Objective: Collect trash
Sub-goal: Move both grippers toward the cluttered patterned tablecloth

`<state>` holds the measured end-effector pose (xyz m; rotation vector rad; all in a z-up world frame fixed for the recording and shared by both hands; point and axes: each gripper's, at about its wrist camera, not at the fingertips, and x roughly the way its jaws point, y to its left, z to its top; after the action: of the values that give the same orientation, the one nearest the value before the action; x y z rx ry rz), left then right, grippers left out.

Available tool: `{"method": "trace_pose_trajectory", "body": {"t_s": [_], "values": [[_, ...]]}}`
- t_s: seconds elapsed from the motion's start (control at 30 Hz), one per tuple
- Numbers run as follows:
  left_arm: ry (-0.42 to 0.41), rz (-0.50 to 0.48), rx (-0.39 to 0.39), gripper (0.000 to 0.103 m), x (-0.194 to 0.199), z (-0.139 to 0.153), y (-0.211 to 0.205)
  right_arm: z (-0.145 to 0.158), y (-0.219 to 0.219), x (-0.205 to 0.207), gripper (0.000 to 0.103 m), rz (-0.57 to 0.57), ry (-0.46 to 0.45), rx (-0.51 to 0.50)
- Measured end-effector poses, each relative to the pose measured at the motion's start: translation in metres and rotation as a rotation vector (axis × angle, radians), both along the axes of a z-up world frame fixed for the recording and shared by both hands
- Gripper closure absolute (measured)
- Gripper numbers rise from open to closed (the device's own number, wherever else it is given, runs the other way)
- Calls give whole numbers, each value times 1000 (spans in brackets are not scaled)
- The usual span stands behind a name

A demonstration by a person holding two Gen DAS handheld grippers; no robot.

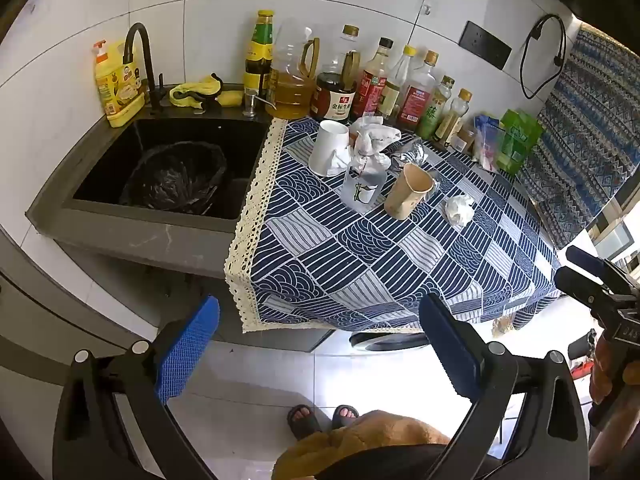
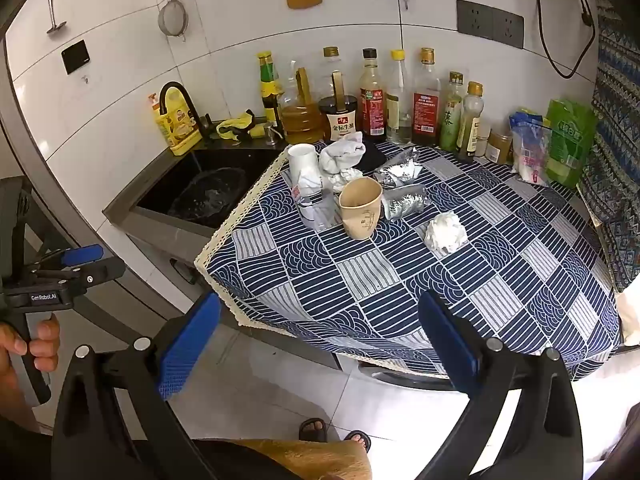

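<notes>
Trash lies grouped on the blue patterned tablecloth: a brown paper cup, a white paper ball, a crushed clear bottle, a white cup, crumpled tissue and foil wrappers. A bin lined with a black bag sits in the sink. My left gripper and right gripper hover open before the counter's front edge, holding nothing.
Several sauce and oil bottles line the back wall, with green and clear packets at the right. A black faucet and yellow dish soap stand behind the sink. The person's sandalled feet are on the tiled floor.
</notes>
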<state>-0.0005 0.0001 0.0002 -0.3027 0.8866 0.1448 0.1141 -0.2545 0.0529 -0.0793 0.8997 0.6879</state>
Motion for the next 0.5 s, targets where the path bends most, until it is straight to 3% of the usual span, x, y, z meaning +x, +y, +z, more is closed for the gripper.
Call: {"method": "trace_pose_trajectory", "body": {"t_s": [0.5], "values": [[22,-14,31,7,6,3,-10,-4,-7,5,5,-12,38,18]]}}
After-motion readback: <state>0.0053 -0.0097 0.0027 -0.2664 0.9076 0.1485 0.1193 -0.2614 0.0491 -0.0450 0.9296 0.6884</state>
